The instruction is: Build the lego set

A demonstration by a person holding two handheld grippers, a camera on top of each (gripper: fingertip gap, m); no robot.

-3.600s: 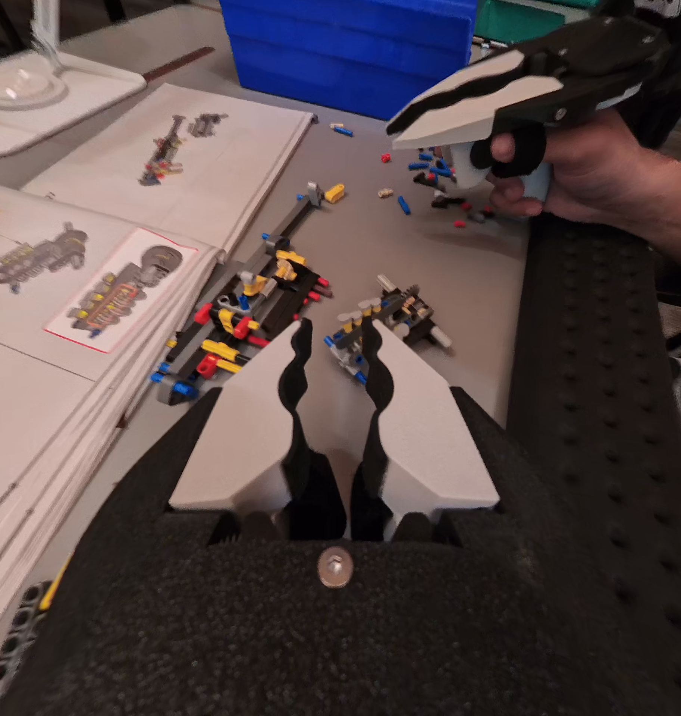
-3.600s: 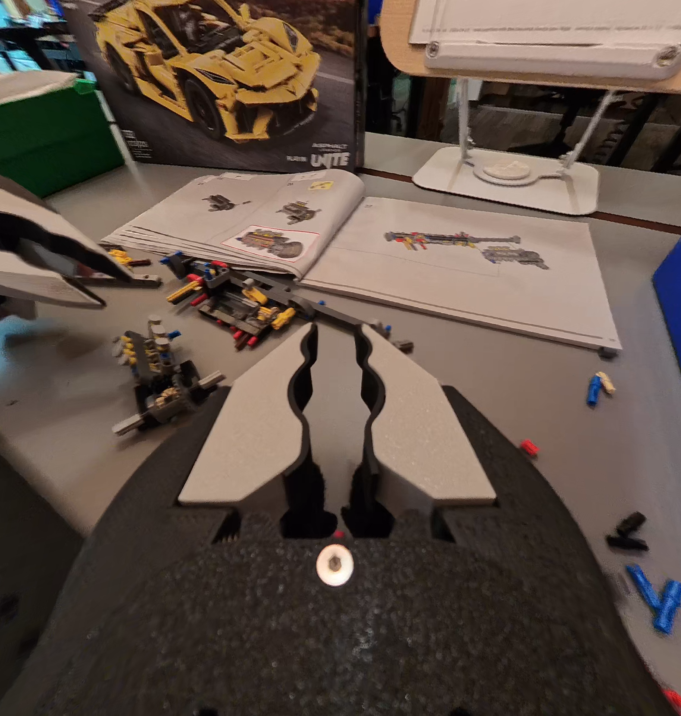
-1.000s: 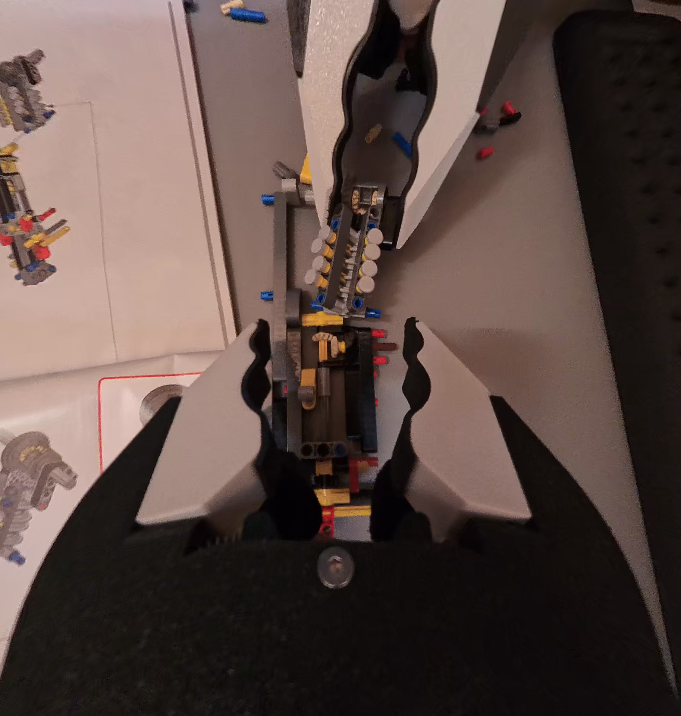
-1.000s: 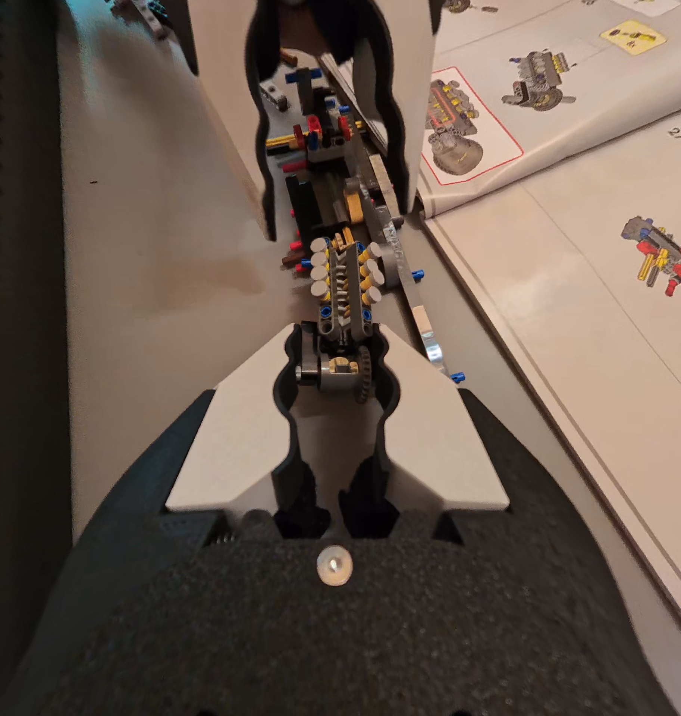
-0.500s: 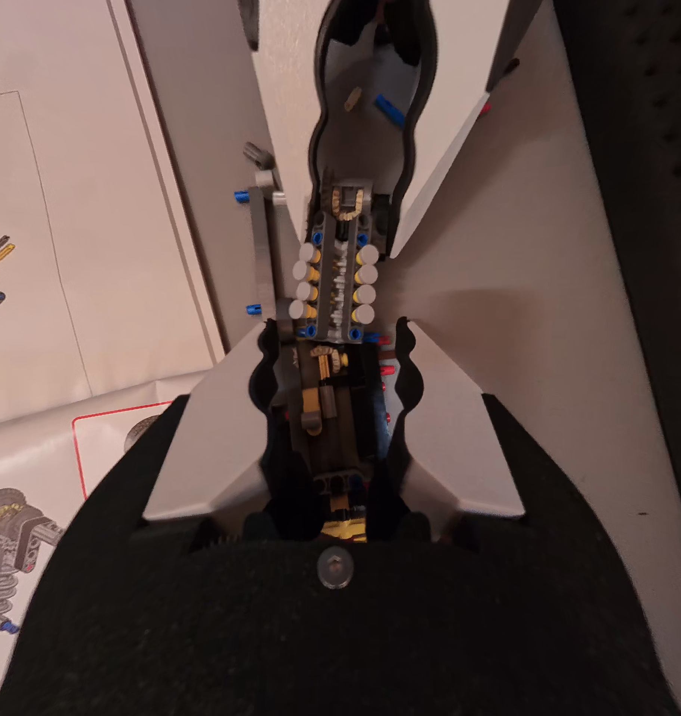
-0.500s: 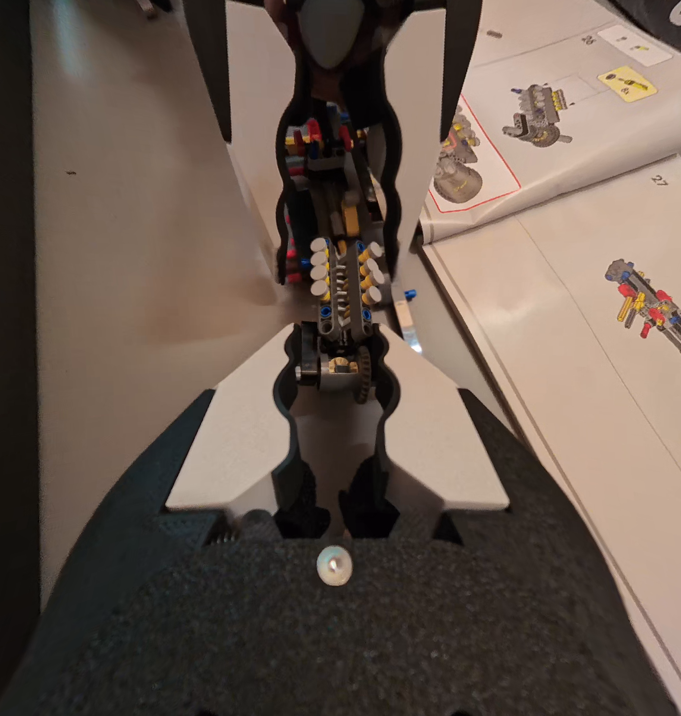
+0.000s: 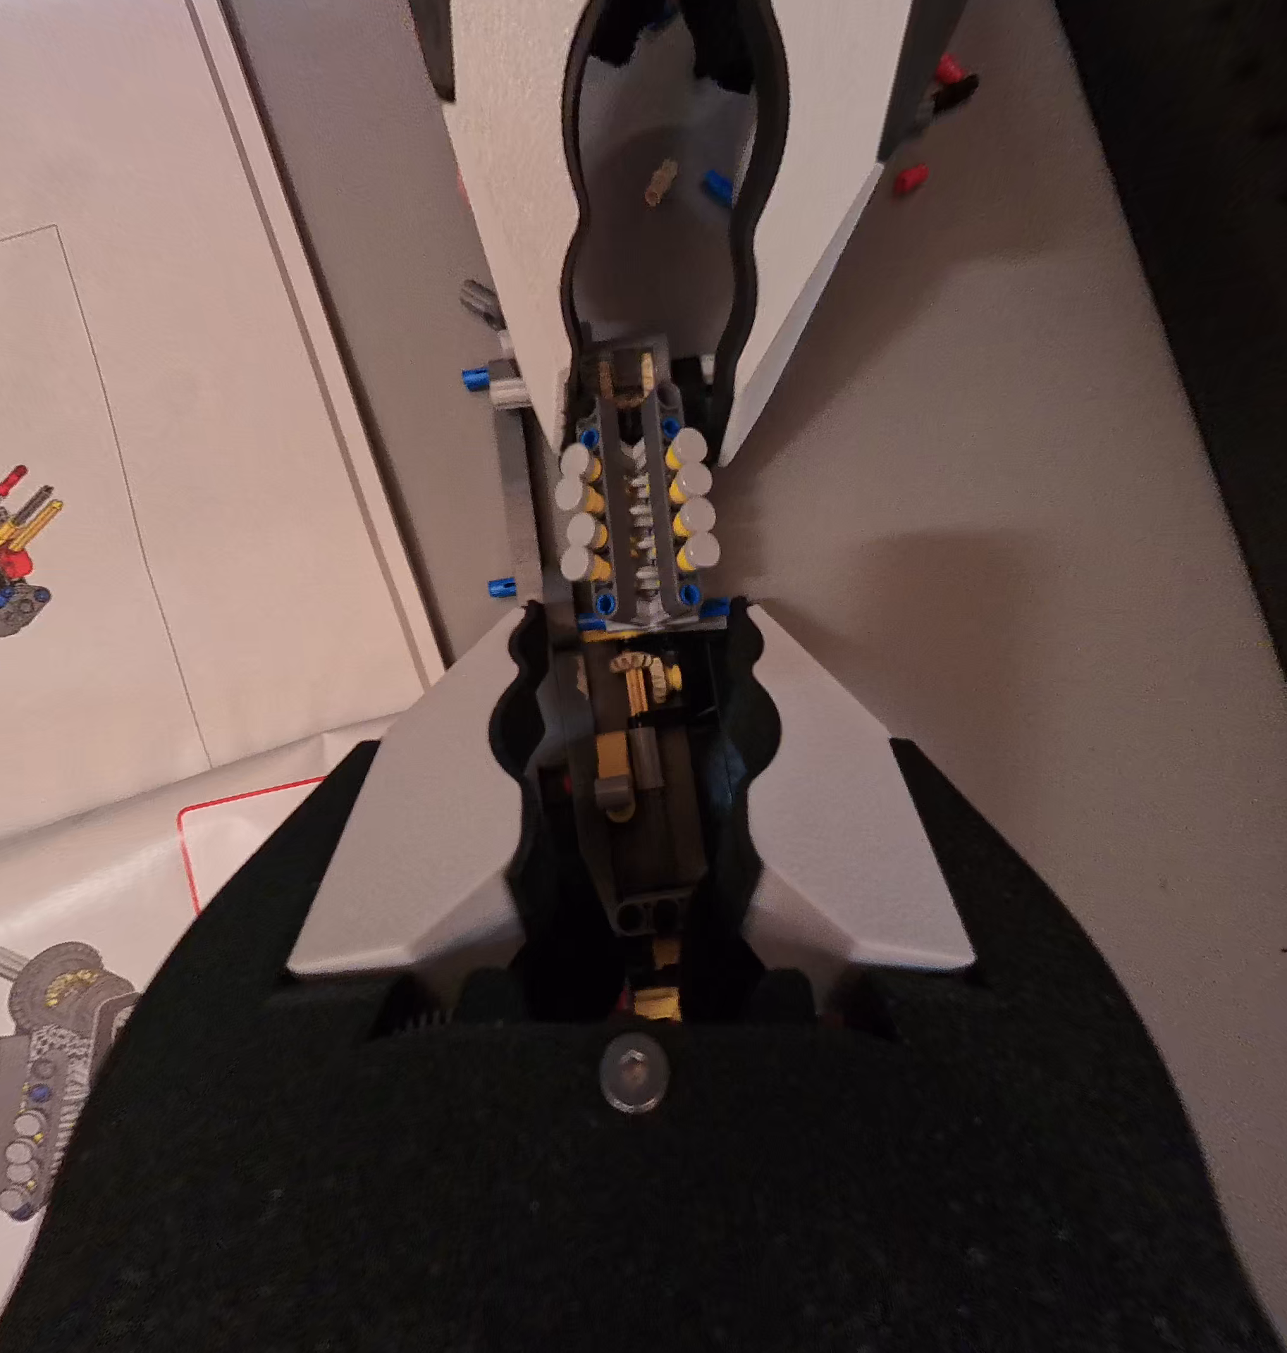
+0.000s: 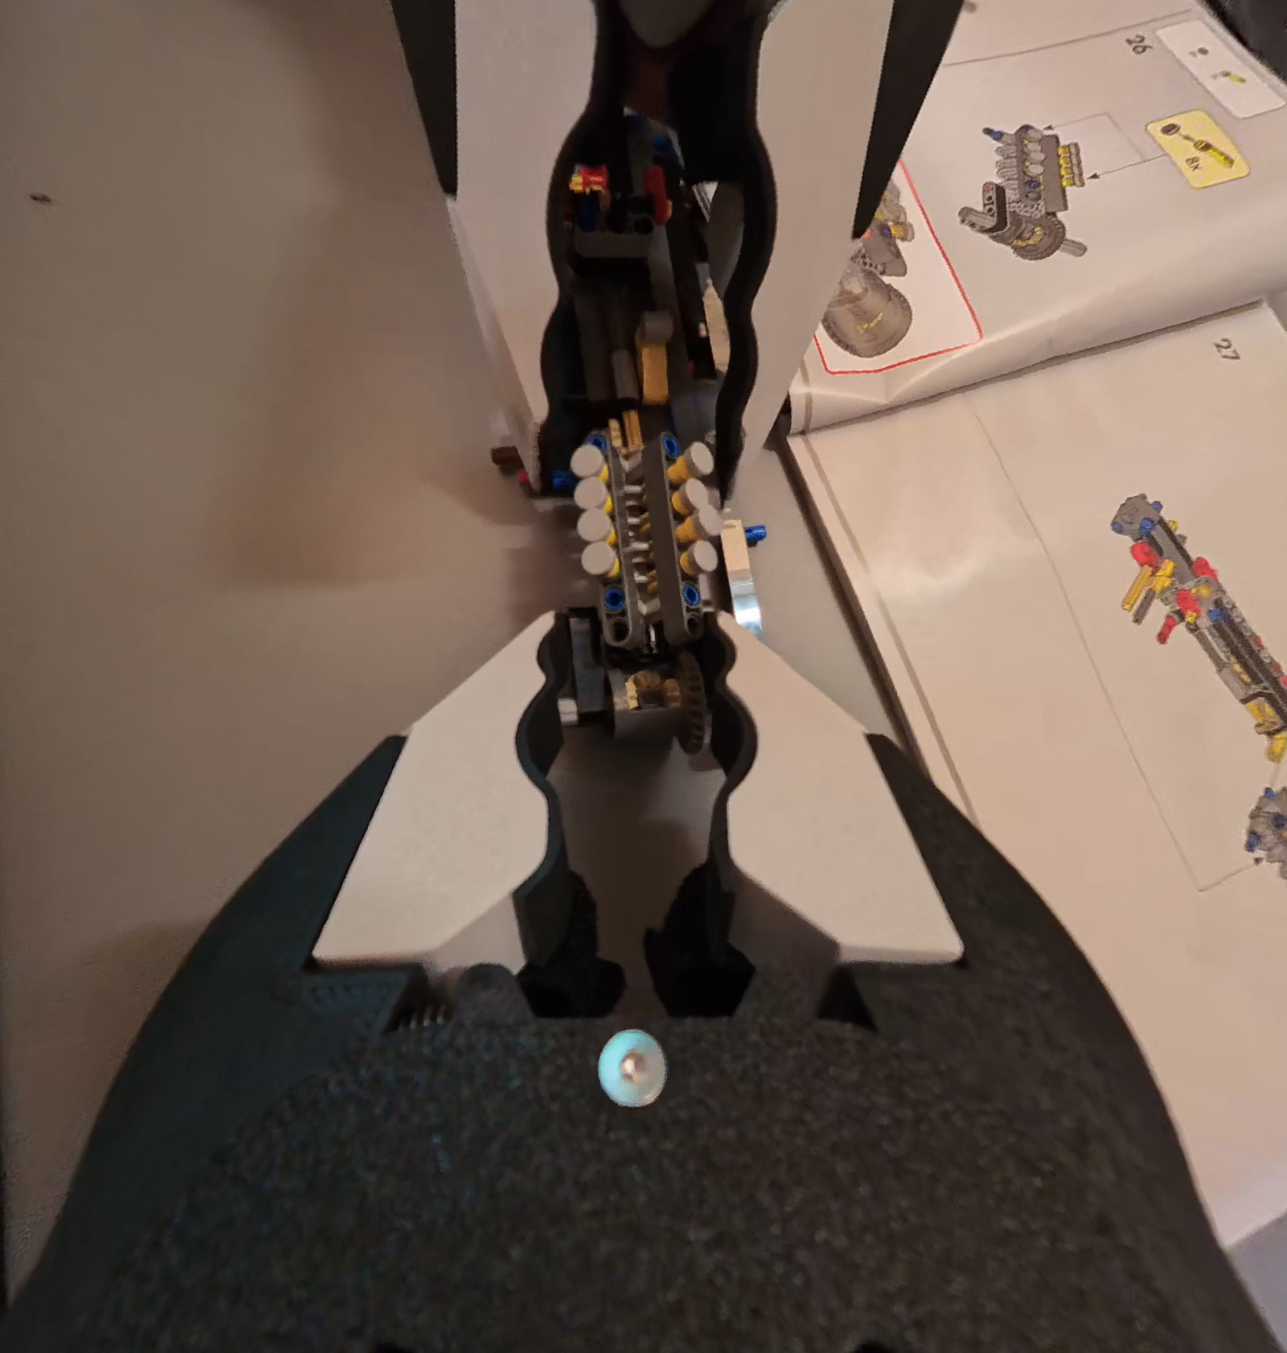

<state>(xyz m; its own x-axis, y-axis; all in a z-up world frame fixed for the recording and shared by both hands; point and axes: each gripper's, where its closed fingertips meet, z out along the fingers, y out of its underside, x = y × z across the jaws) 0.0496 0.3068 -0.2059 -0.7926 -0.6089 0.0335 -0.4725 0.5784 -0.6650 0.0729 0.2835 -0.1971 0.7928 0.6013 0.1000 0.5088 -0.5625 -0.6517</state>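
A grey engine block [image 7: 637,520] with white cylinder caps and yellow pistons lies end to end with a long dark chassis [image 7: 648,791] that carries yellow parts. My left gripper [image 7: 633,615] is shut on the chassis, one finger on each side. My right gripper [image 8: 639,622] is shut on the engine block's gear end [image 8: 648,688]. The engine block [image 8: 640,542] points away from it and meets the chassis [image 8: 626,307]. Each gripper faces the other: the right one [image 7: 648,366] enters the left wrist view from the top, and the left one [image 8: 640,454] the right wrist view.
The open instruction booklet [image 7: 150,439] lies beside the build, on the right in the right wrist view [image 8: 1065,512]. Loose red pins [image 7: 911,176], a blue pin [image 7: 714,183] and a tan pin [image 7: 659,179] lie on the grey table. A black studded mat [image 7: 1212,293] borders the table. The left gripper's tips are roughly 4 cm from the right gripper's. My right tips are roughly 10 cm from the tan pin [image 7: 659,179].
My left gripper has closed from open around the chassis to shut on it. The right gripper has brought the engine block closer, until its end meets the chassis.
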